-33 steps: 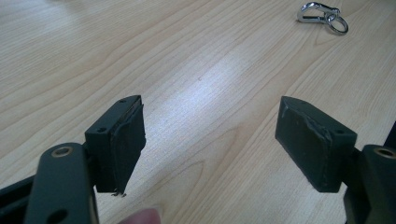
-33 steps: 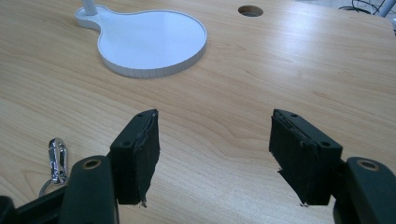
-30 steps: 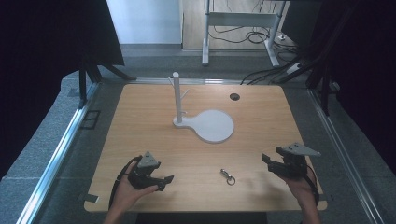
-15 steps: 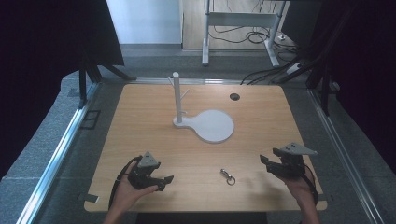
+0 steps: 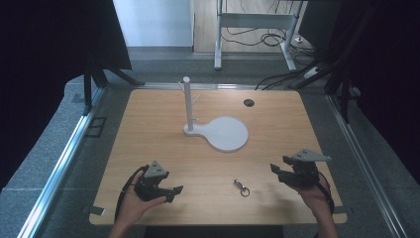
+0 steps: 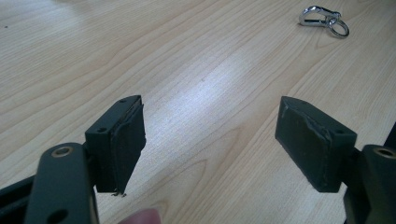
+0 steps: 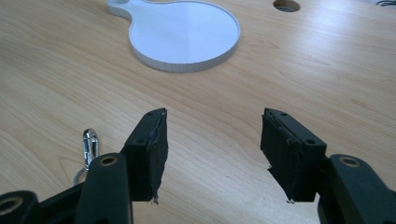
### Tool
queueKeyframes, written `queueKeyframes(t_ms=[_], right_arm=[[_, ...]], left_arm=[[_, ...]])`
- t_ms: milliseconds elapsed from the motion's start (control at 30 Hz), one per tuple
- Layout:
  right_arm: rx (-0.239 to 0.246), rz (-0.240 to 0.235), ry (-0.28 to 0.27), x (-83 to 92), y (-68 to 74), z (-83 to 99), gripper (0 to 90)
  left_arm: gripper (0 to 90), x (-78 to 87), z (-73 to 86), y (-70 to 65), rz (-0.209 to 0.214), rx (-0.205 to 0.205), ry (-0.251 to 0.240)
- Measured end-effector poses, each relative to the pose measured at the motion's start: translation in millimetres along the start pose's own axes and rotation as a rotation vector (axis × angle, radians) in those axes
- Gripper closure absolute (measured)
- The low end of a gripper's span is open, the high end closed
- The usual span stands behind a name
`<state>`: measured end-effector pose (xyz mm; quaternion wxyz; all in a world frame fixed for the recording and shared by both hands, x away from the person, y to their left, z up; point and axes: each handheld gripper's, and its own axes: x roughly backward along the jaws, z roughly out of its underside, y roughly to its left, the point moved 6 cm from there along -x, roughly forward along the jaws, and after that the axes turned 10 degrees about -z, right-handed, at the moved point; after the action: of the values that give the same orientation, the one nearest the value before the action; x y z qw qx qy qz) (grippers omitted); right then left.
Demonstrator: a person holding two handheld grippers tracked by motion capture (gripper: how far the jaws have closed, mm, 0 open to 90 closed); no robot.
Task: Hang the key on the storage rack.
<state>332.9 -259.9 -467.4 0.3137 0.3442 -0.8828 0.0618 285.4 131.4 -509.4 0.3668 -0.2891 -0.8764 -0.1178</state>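
A small metal clip lay on the table between the two grippers, untouched; the left gripper stood wide open and empty, while the right gripper, jaws just narrowing, gaped empty near the white stand

Right gripper view. The two black jaws of the right gripper are seen rising from the lower edge, set apart with only bare wooden tabletop between them; they have just been closing, and nothing is held. Frayed padding is visible on the inner face of each jaw. A metal snap hook is seen lying flat on the wood just beside the left-hand jaw, partly hidden by it. Farther off, the round white base plate is shown resting on the table, and a round hole in the tabletop is visible near the upper edge.
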Motion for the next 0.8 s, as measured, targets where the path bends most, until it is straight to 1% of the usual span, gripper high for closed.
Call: queueKeyframes(t_ms=[33,67,100,133,200,333,400,567,633,800], right_arm=[[0.0,-0.006,0.008,-1.3,1.1,-0.6,42.6],[0.007,-0.022,0.027,-4.2,3.4,-1.8,44.3],[0.007,-0.022,0.027,-4.2,3.4,-1.8,44.3],[0.016,-0.035,0.048,-6.8,5.9,-3.6,45.6],[0.019,-0.04,0.057,-7.6,7.1,-4.4,46.1],[0.045,-0.066,0.101,-10.8,15.8,-12.4,48.0],[0.049,-0.073,0.108,-11.4,17.6,-14.1,48.2],[0.079,-0.097,0.141,-15.3,25.2,-23.6,48.3],[0.083,-0.097,0.144,-16.0,25.9,-24.4,48.4],[0.1,-0.109,0.175,-20.9,30.4,-27.6,48.6]], left_arm=[[24.8,0.3,0.0,0.2,0.002,-0.003,0.001],[24.8,0.6,-0.2,0.1,0.002,-0.003,0.0],[24.8,0.8,-0.3,0.1,0.003,-0.003,-0.001],[24.8,1.1,-0.4,0.0,0.003,-0.003,-0.002],[24.7,1.7,-0.6,0.0,0.002,-0.002,-0.002],[24.8,2.0,-0.9,-0.5,0.002,-0.002,-0.005],[24.8,2.0,-0.8,-0.5,0.003,-0.002,-0.005],[24.7,2.4,-0.7,-0.5,0.004,-0.003,-0.003],[24.7,2.4,-0.6,-0.5,0.004,-0.003,-0.003],[24.7,1.8,-0.4,-0.8,0.005,-0.003,-0.001]])
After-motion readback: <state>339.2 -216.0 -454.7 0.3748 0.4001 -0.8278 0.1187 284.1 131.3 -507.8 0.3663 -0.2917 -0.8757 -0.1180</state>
